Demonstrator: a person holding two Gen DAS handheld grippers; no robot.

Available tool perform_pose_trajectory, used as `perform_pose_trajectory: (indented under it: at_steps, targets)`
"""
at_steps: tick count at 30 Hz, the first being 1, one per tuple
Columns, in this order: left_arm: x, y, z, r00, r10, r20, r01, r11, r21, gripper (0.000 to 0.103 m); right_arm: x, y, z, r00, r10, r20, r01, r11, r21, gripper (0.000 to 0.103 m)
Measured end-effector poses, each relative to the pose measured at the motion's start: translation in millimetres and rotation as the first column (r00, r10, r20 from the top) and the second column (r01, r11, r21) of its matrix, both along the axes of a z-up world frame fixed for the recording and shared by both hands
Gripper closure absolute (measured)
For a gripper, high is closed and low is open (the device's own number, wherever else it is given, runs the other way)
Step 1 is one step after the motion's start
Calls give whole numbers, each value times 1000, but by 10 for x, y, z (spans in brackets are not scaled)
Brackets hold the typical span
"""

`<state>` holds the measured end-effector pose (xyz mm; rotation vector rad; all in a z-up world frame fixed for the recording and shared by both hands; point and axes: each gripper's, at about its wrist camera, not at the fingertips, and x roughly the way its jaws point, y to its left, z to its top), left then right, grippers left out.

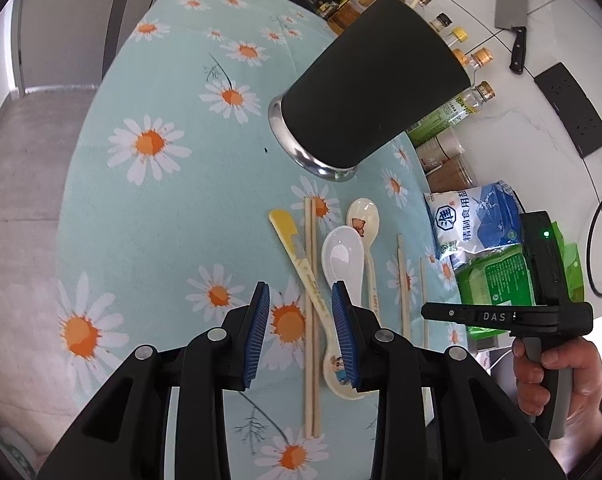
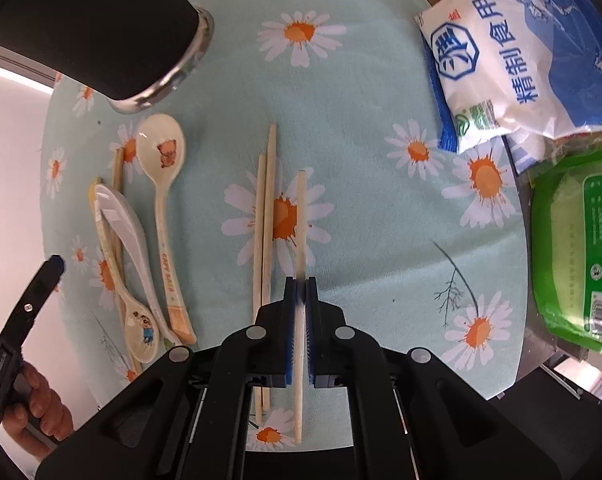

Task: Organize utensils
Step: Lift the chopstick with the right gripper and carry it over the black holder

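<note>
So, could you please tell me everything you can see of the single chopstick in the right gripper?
The single pale wooden chopstick is a slim, plain, light-coloured stick, apparently bamboo or wood. The right gripper has its blue-padded jaws shut on it partway along its length, with both ends sticking out beyond the pads. It runs roughly parallel to the pair of similar chopsticks lying just beside it on the daisy-print tablecloth. Whether it is lifted off the cloth cannot be told.
</note>
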<state>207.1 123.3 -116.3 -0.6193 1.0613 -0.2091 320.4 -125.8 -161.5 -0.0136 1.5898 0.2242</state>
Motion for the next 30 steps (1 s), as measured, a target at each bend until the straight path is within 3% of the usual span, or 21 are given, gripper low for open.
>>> perform_pose_trajectory:
  at_steps: [11, 18, 23, 30]
  targets:
    - [146, -168, -186, 989, 45, -141, -60, 992, -111, 72, 61, -246, 242, 997, 69, 34, -73, 987, 142, 98]
    - [218, -237, -323, 971, 82, -225, -114, 985, -132, 74, 206, -521, 359, 993, 106, 42, -112, 974, 197, 98]
    - [291, -288, -292, 967, 97, -234, -120, 989, -85, 74, 167, -761, 379, 992, 118, 39, -124, 967, 220, 98]
    - [380, -379, -299, 963, 87, -254, -89, 996, 4, 94, 204, -934, 388, 993, 113, 33, -117, 963, 242, 98]
